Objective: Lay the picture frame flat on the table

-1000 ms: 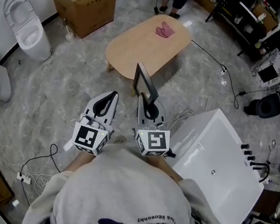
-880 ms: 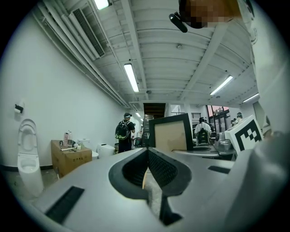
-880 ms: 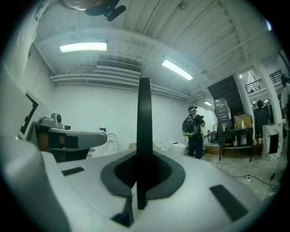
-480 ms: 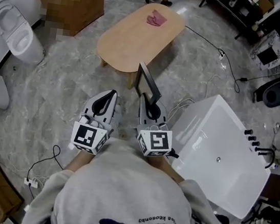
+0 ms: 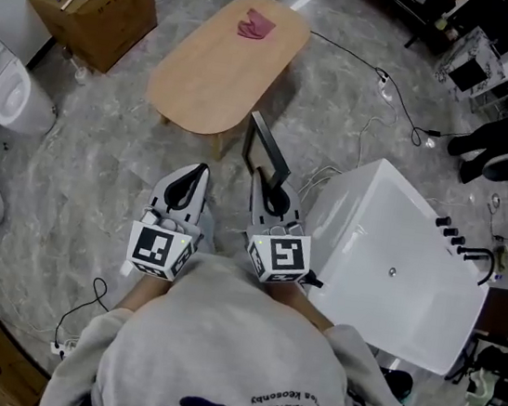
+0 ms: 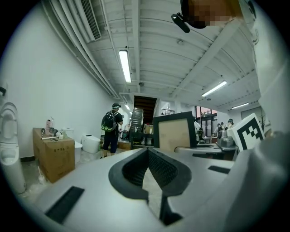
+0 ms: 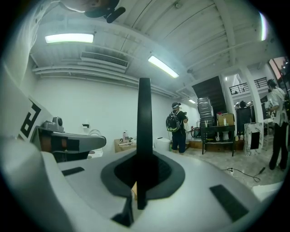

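Grey marbled floor all round, with an oval wooden desk (image 5: 227, 58) up ahead and a pink cloth (image 5: 256, 25) lying at its far end. Cardboard box (image 5: 99, 7) off to the desk's left, toilets (image 5: 2, 92) along the left wall, big white bathtub (image 5: 397, 255) on the right. The right gripper (image 5: 268, 188) has its jaws clamped on the bottom edge of the picture frame (image 5: 268, 152), which stands upright, edge-on in the right gripper view. It's a black border round a tan panel. The frame is up in the air over the floor, just short of the desk's near end and not touching it. The left gripper (image 5: 197, 173) sits right beside it, jaws pressed together with nothing between them. A person with a backpack (image 6: 111, 129) stands way in the back.
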